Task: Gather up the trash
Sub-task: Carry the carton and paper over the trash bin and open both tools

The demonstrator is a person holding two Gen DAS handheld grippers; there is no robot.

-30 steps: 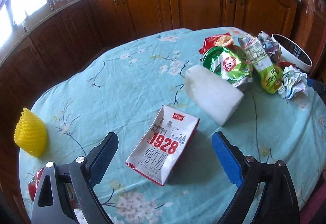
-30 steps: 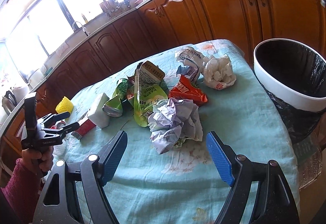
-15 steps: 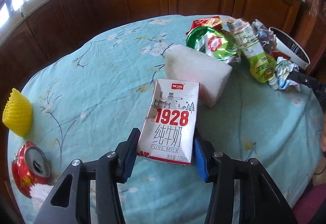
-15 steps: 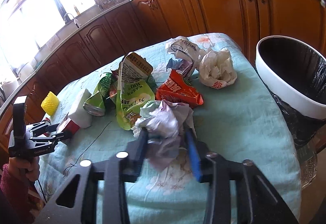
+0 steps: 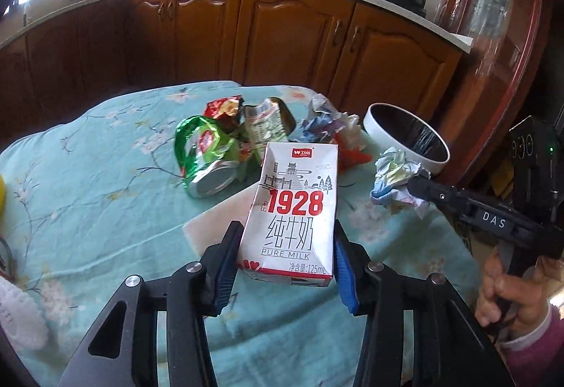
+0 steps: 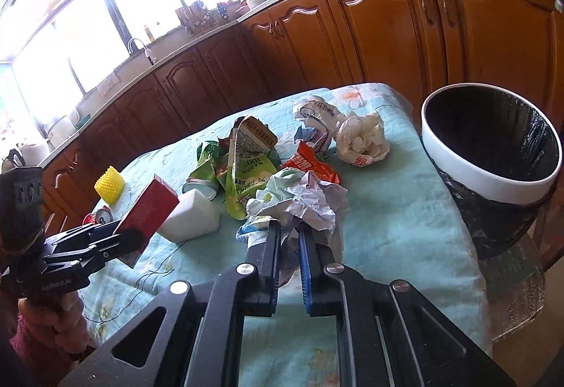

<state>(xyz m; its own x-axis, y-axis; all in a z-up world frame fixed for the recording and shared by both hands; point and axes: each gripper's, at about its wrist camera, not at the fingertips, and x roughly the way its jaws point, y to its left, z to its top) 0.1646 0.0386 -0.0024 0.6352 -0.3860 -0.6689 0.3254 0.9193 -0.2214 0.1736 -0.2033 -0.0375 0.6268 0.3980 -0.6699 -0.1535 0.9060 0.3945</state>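
Left tongs [image 5: 283, 267] pinch the white-and-red milk carton [image 5: 294, 214]; right tongs [image 6: 289, 246] clamp crumpled pastel paper [image 6: 303, 200] — loosely caught, it may slip short of the white-rimmed bin [image 6: 458, 154] at the tabletop's edge.

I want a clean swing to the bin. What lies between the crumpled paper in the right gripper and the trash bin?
In the right wrist view, only bare tablecloth lies between the crumpled paper and the trash bin.

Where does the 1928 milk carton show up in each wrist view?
Left wrist view: milk carton at lower centre, clamped in the left gripper, printed front facing the camera.
Right wrist view: milk carton at far left, red side showing, raised off the tablecloth in the left gripper.
Shared landmark: white-rimmed trash bin beside the table.
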